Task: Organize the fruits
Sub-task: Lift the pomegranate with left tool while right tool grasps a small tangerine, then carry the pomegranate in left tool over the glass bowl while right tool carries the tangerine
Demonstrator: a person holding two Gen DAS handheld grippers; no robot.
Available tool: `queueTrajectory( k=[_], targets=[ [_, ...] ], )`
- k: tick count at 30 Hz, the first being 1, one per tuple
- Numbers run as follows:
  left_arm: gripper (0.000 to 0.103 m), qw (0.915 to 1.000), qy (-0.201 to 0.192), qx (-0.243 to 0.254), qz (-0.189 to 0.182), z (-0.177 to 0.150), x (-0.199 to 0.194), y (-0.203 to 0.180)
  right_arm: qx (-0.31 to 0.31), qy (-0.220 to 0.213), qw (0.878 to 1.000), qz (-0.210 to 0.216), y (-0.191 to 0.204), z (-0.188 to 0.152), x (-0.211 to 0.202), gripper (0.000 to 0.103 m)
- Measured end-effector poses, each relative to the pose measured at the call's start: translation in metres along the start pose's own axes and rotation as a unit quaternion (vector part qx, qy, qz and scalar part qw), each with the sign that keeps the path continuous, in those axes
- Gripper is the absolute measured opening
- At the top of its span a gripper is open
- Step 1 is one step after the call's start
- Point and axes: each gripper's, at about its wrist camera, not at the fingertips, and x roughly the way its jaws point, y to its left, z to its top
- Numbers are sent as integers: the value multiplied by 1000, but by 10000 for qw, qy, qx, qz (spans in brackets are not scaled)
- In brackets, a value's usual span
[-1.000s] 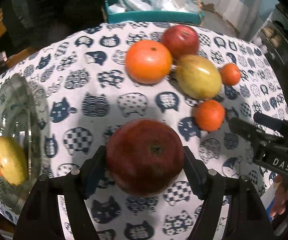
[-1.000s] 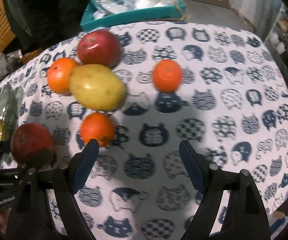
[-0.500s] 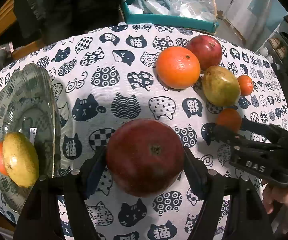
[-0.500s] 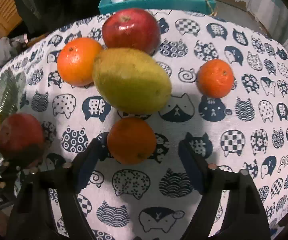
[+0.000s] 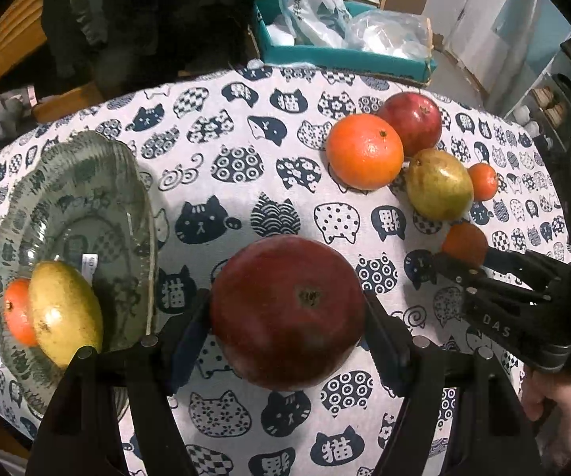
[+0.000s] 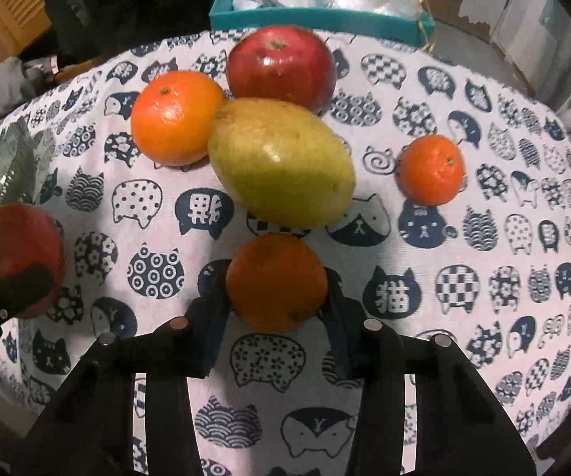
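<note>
**Both grippers clamped on fruit**

Landmark: the mango [image 5: 439, 184] on the cat-print tablecloth [image 5: 245, 166]. Far to its left, the glass plate [image 5: 87, 182] holds a second mango and a tangerine. Nearer, the left gripper [image 5: 287, 319] grips a dark red apple [image 5: 287, 311]. Just below the mango, the right gripper [image 6: 277, 297] is clamped on a small orange [image 6: 276, 282].

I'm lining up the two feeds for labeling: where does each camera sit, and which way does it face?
Left wrist: on the left tool, looking steeply down past its fingers at the red apple it grips and the glass plate; a hand shows at right.
Right wrist: on the right tool, looking steeply down at the small orange it grips.
Shared: gripped apple, orange, mango, cat-print cloth.
</note>
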Motion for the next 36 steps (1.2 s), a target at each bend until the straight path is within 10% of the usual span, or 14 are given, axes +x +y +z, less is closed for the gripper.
queueTrajectory(
  k=[36],
  targets=[
    [75,9857,-1683,-38,-111,-12,-153,34,-512,-1837,9816,-54,44,5,-177,43]
  ],
)
